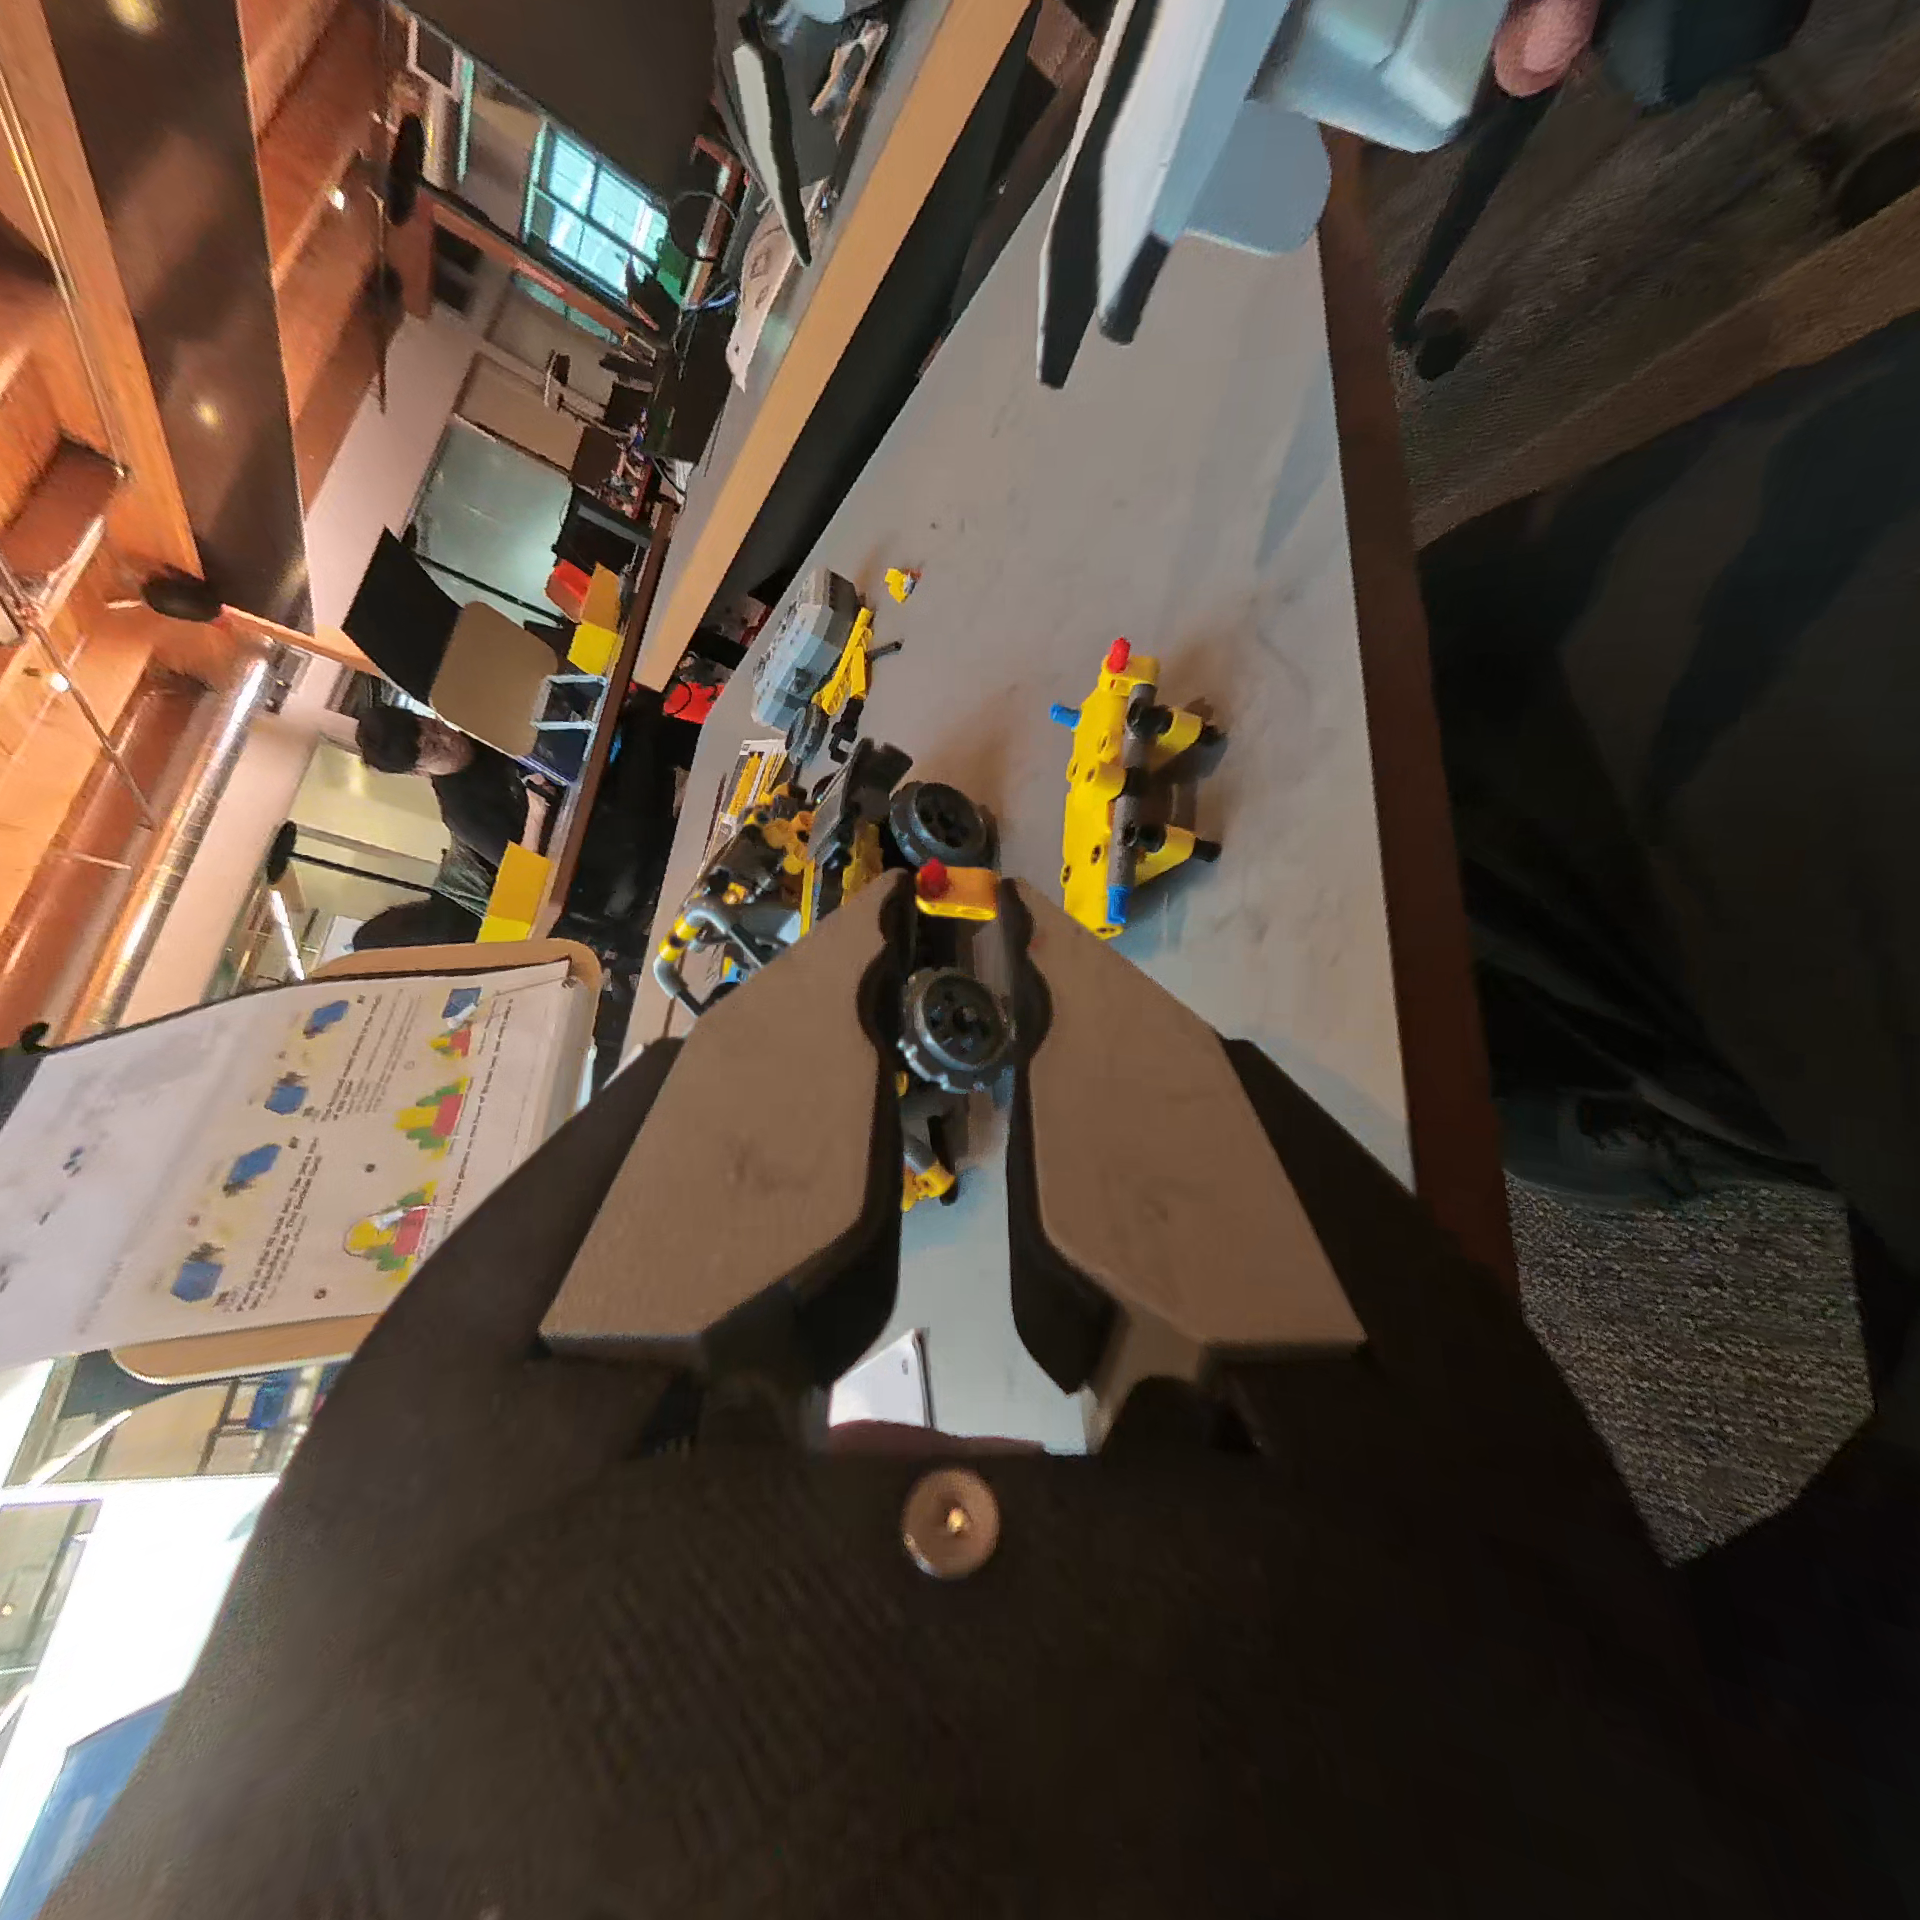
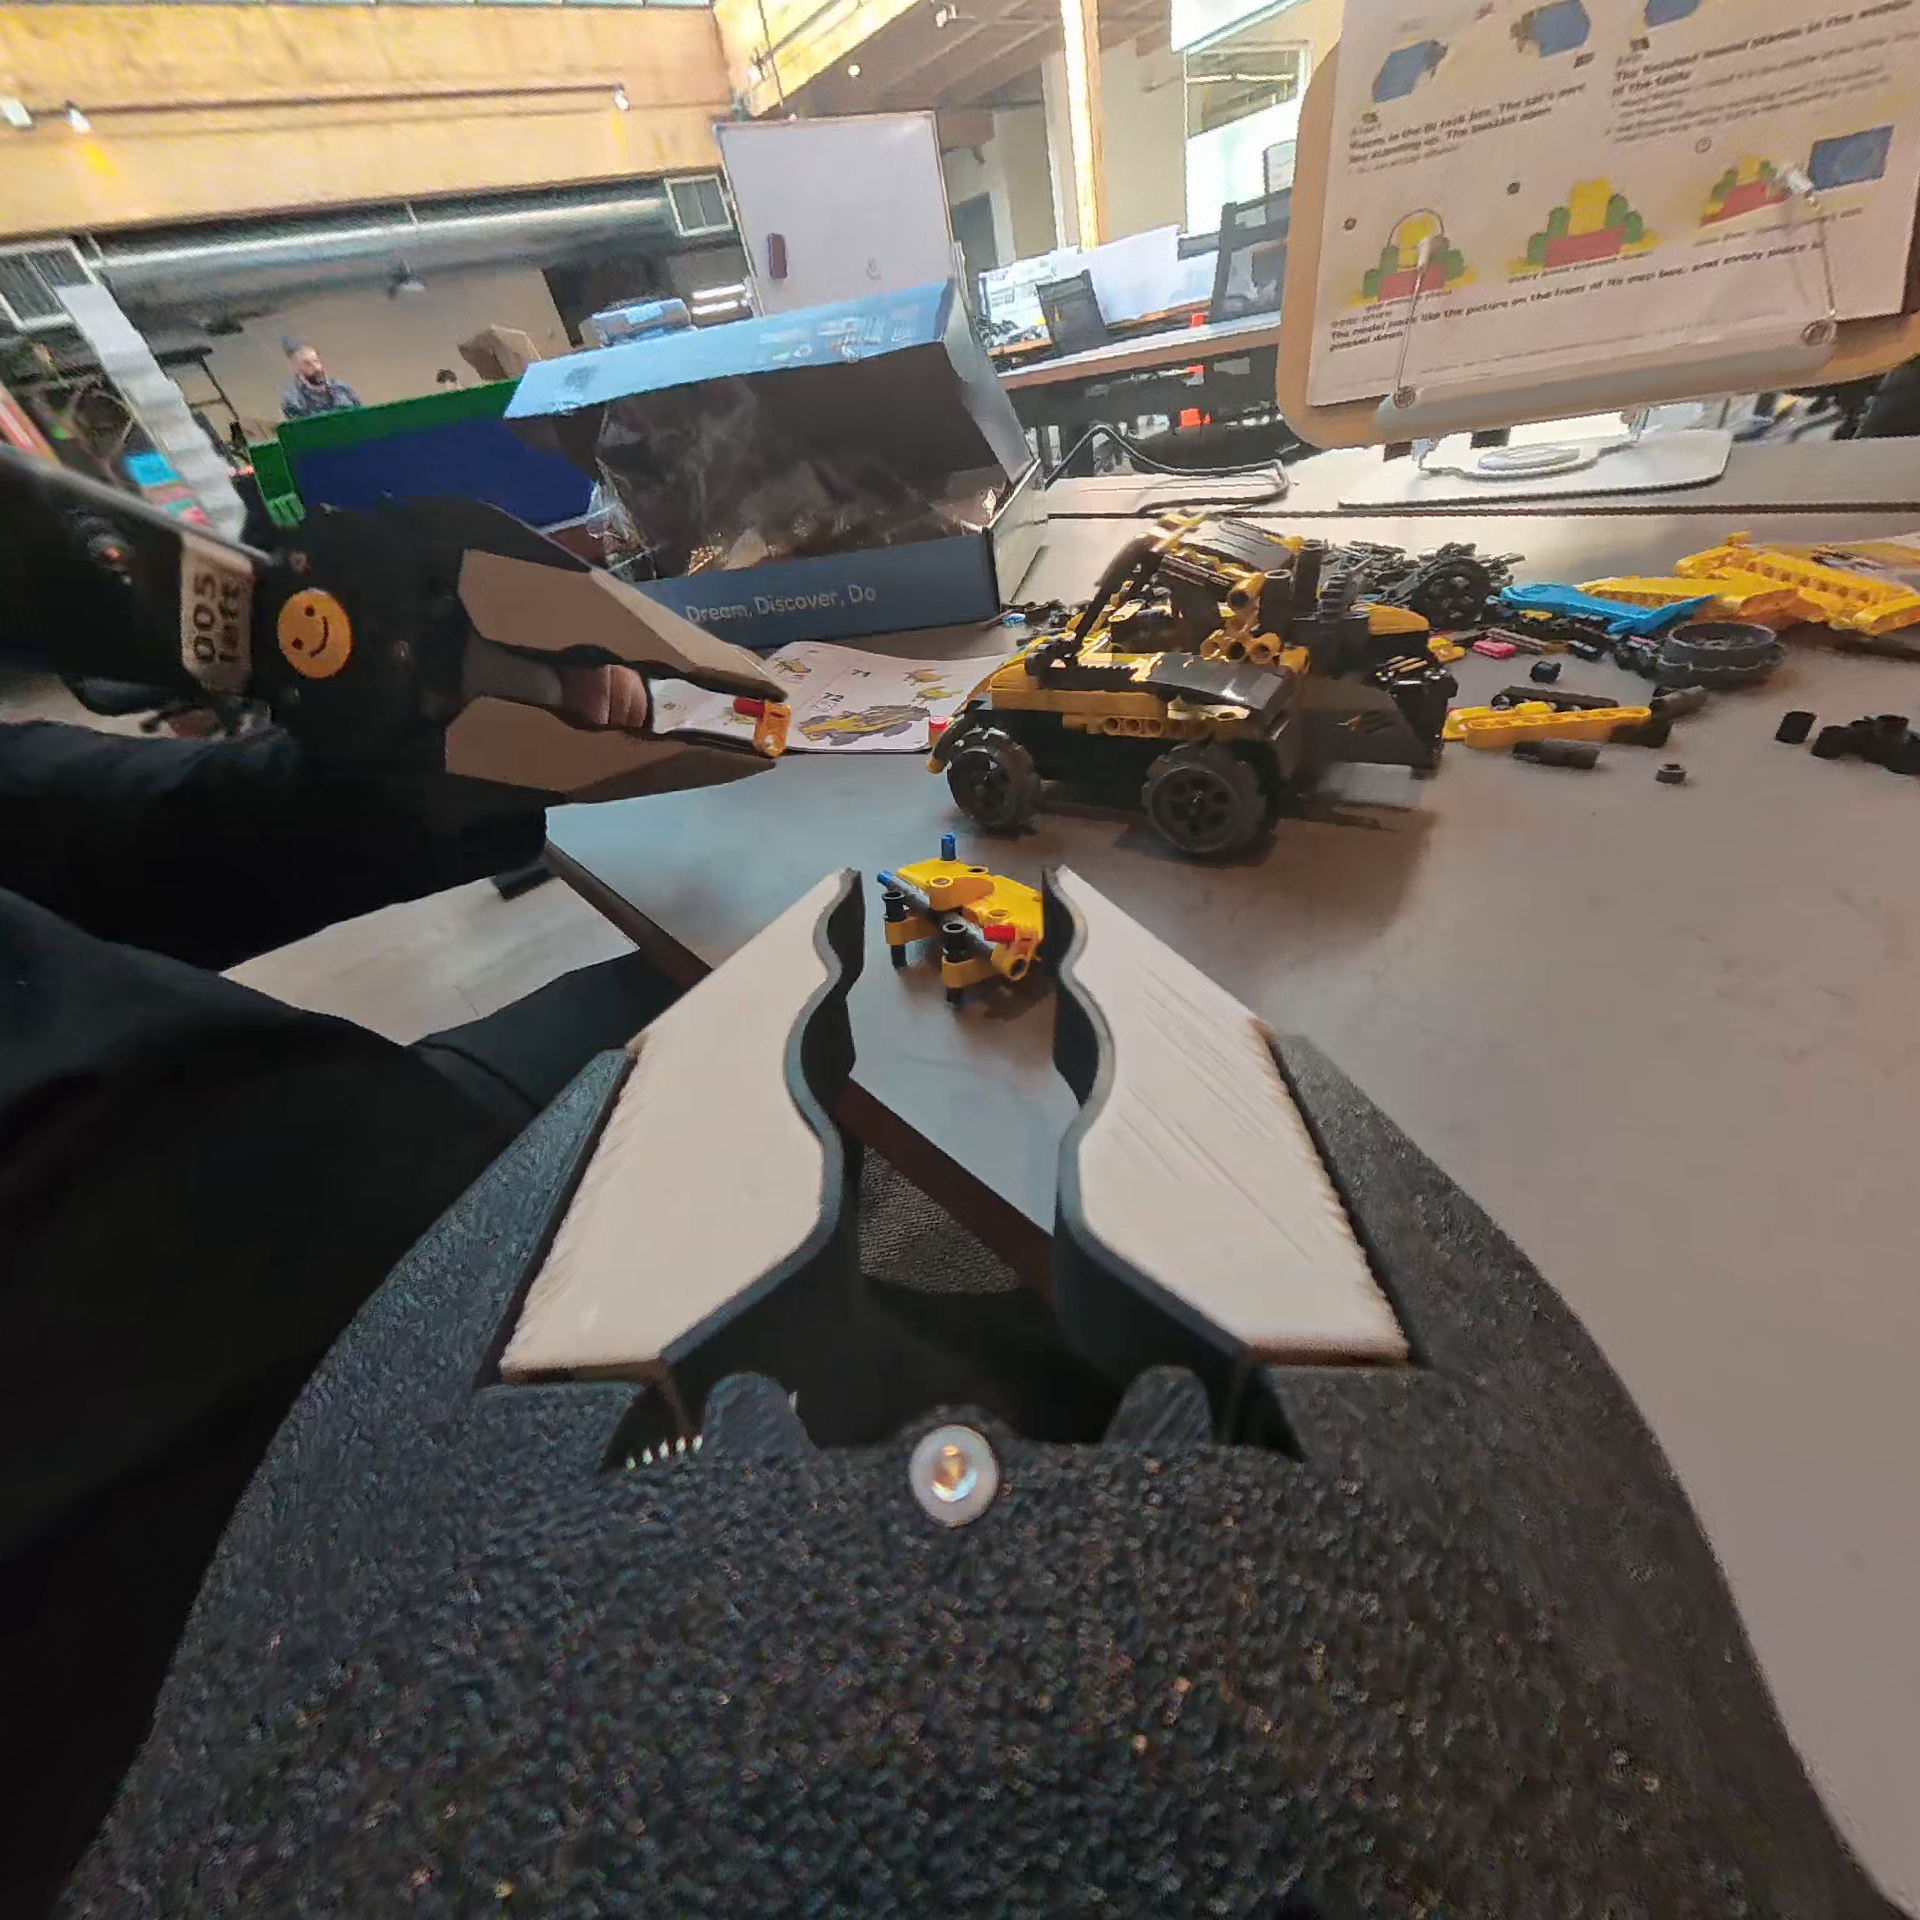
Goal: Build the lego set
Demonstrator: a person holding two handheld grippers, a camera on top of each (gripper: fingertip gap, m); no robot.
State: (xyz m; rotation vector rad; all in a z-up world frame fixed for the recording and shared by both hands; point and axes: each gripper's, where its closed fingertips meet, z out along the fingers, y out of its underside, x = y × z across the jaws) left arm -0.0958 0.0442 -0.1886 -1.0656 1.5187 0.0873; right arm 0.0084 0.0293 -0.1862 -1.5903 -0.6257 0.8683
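One yellow-and-black brick car (image 2: 1195, 675), one small yellow brick assembly (image 2: 961, 925), one yellow connector piece with a red pin (image 2: 767, 719), one open box (image 2: 821, 468), two grippers.

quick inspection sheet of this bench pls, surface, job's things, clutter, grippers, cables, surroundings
surface: grey table, dark wooden edge.
job's things: small yellow piece with red pin; yellow sub-assembly lying alone near the table edge; yellow-and-black toy car on its wheels.
clutter: loose black and yellow parts, instruction booklet, open blue box.
grippers: left gripper shut on the small yellow piece, above the table; right gripper open, jaws framing the sub-assembly, no contact seen.
cables: black cable behind the box.
surroundings: instruction sheet on a stand, other desks, people far off.
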